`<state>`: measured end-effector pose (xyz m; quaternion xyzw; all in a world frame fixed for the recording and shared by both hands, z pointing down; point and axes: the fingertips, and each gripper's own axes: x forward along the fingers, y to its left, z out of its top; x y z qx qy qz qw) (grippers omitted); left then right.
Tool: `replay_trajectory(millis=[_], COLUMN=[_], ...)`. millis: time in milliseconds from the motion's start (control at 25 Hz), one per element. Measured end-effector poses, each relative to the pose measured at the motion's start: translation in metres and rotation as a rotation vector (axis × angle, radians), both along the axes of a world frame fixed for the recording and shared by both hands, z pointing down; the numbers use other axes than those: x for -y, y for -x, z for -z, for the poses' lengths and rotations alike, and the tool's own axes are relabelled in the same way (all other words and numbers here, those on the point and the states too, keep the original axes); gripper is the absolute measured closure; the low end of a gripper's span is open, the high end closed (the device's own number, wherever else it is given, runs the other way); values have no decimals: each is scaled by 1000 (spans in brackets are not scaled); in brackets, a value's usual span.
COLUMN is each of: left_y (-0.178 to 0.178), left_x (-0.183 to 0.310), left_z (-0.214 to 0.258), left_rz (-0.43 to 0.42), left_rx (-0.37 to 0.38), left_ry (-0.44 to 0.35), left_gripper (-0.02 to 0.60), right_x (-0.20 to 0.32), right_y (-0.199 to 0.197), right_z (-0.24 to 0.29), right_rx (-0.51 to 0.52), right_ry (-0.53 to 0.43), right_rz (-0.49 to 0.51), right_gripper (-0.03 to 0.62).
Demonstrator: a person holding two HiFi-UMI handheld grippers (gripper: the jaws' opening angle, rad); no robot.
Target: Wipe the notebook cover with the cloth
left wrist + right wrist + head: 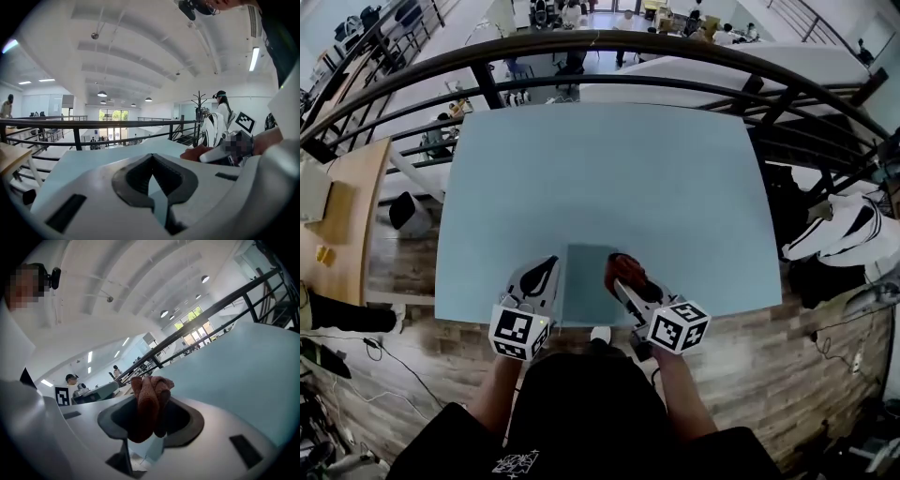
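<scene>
cloth (624,266) pinched in right gripper (150,420), notebook (586,286) beside it, left gripper (546,269) closed

Right gripper (151,423) is clamping the cloth (149,401) between its jaws, and the reddish-brown wad is bunching up past the tips. The pale blue table (243,376) is spreading out ahead and to the right. A black railing (220,303) is crossing beyond the table's far edge. Off to the left, a black-and-white marker cube (62,395) is showing, partly cut off.
</scene>
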<state>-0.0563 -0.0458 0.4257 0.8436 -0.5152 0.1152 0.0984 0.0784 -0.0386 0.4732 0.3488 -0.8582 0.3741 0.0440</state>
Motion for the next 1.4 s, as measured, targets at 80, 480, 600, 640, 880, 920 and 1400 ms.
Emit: replay_trajectory(millis=[80,480,600,640,880,920,1400], left_y=[-1,9,9,9,19,20,25], left_x=[4,14,17,19,28,31,51], left_z=[-7,-33,-38,-40,-61,-64,-92], left_rz=[14,32,20,13,-44,-53,-111], left_rx=[3,31,36,34,27,27,30], left_ry=[17,82,92,96,145,151,201], left_gripper=[574,574,574,574,574,574,574], right_x=[5,16,19,20,27,30,46], right_y=[3,25,29,31,51,54,74], right_z=[-10,-46,-52,-55,-82,-86,-119], right_rx=[11,43,46,45,46,46,102], right_ry=[34,159,187,198,288,298,452], right_rz=[21,65,50,44,3,0,-33], right_gripper=[447,447,447,447,447,446,447])
